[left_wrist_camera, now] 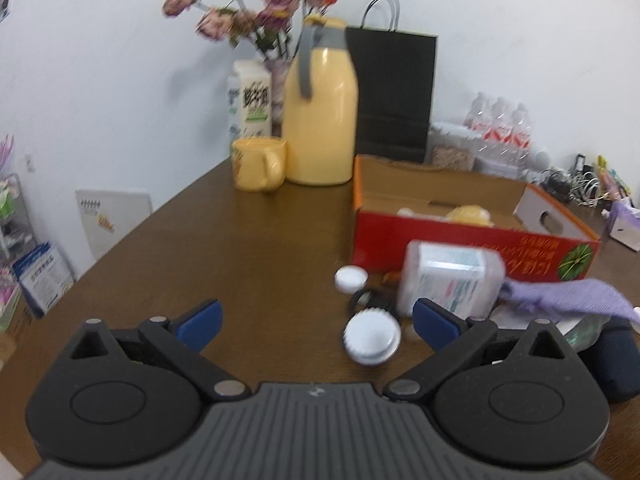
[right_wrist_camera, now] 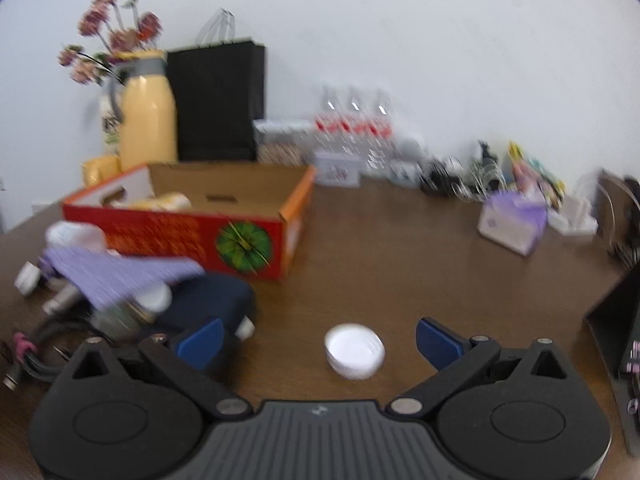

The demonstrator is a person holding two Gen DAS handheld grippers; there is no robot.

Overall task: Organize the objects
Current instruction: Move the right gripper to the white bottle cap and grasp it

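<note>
A red cardboard box [left_wrist_camera: 472, 248] [right_wrist_camera: 180, 236] stands open on the brown table with a few pale items inside. In front of it lie a clear plastic jar [left_wrist_camera: 452, 284], a purple cloth [left_wrist_camera: 568, 300] [right_wrist_camera: 116, 276], a small white cap [left_wrist_camera: 351, 279], a ridged white lid [left_wrist_camera: 372, 340] and a dark blue pouch [right_wrist_camera: 212, 304]. My left gripper [left_wrist_camera: 318, 322] is open and empty, the ridged lid just inside its right finger. My right gripper [right_wrist_camera: 320, 340] is open and empty, with a white lid [right_wrist_camera: 354, 350] on the table between its fingers.
A yellow jug [left_wrist_camera: 322, 112], yellow mug [left_wrist_camera: 258, 168], milk carton [left_wrist_camera: 250, 98], flower vase and black paper bag [left_wrist_camera: 394, 92] stand at the back. Water bottles [right_wrist_camera: 352, 128], a purple tissue box [right_wrist_camera: 512, 220] and cables [right_wrist_camera: 28, 352] line the table. A dark object [right_wrist_camera: 616, 328] is at right.
</note>
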